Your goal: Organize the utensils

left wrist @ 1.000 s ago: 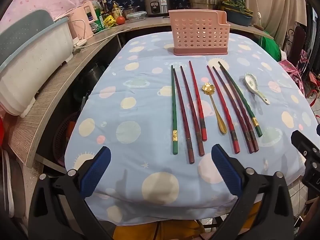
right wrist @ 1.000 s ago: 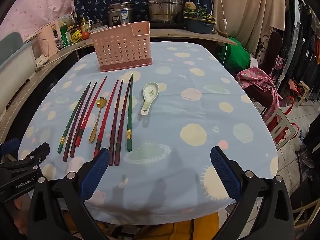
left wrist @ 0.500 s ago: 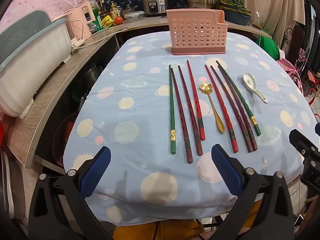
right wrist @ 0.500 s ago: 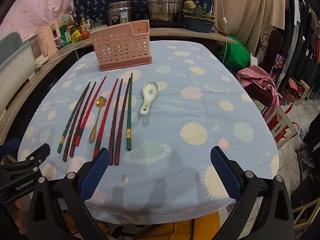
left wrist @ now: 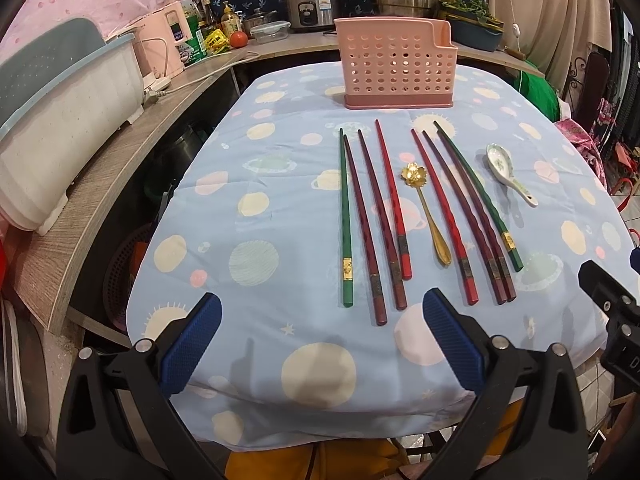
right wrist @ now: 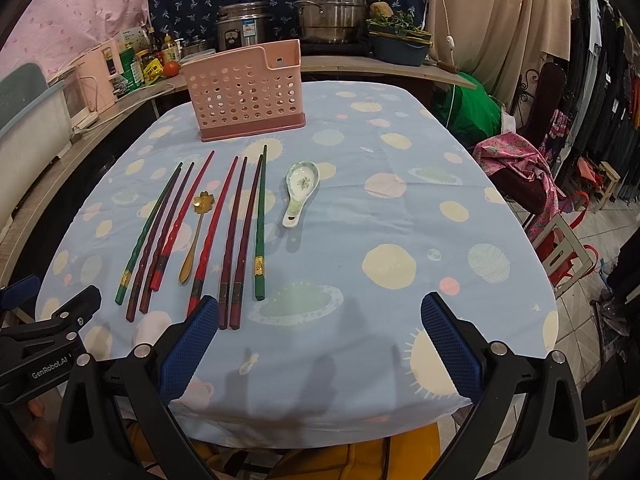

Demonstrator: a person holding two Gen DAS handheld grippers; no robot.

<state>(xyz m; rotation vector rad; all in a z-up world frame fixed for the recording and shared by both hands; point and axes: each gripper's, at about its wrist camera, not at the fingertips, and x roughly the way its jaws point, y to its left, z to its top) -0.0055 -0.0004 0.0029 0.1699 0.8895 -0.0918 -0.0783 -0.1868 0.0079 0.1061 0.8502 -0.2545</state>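
Several chopsticks, green (left wrist: 345, 216) (right wrist: 260, 224), dark red and bright red (left wrist: 392, 200), lie side by side on the blue dotted tablecloth (left wrist: 260, 264). A gold flower spoon (left wrist: 426, 208) (right wrist: 196, 232) lies among them. A white ceramic spoon (left wrist: 506, 172) (right wrist: 300, 188) lies to their right. A pink perforated utensil holder (left wrist: 394, 70) (right wrist: 244, 90) stands upright behind them. My left gripper (left wrist: 320, 344) is open and empty over the near table edge. My right gripper (right wrist: 320, 344) is open and empty, right of the chopstick ends.
A wooden counter (left wrist: 104, 152) with a white-and-teal bin (left wrist: 52, 120), bottles and a rice cooker (left wrist: 312, 4) runs along the left and back. Chairs and clothing (right wrist: 528, 172) stand to the table's right. The other gripper shows at each view's edge.
Both grippers have moved slightly forward and closer to the table; the utensils sit a little nearer in view. Nothing on the table has moved.
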